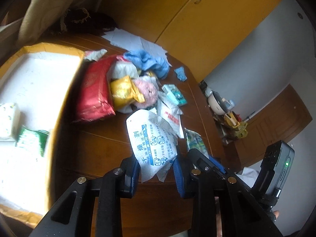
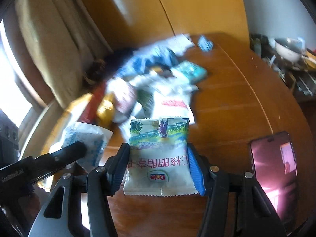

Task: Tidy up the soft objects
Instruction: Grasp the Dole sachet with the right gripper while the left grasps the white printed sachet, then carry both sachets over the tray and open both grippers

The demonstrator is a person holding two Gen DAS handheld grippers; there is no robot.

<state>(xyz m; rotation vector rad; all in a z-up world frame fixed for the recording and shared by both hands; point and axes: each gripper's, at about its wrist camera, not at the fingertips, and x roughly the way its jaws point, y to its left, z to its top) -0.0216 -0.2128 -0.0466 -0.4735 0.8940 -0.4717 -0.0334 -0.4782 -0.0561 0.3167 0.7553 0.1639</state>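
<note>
My left gripper (image 1: 157, 163) is shut on a white desiccant packet (image 1: 152, 138) with blue print, held above the wooden table (image 1: 98, 148). The packet also shows in the right wrist view (image 2: 86, 140). My right gripper (image 2: 158, 164) is shut on a white Dole snack packet (image 2: 158, 154) just above the table. The same packet shows in the left wrist view (image 1: 194, 140). A pile of soft things lies beyond: a red pouch (image 1: 94, 92), a gold packet (image 1: 124, 92), a pink plush (image 1: 146, 92), a blue cloth (image 1: 148, 59).
An open cardboard box (image 1: 29, 49) with a white lining stands at the left and holds a green packet (image 1: 31, 140) and a white pack (image 1: 7, 118). A phone (image 2: 274, 167) lies on the table at the right. Clutter with a bowl (image 1: 217, 102) stands past the table's far edge.
</note>
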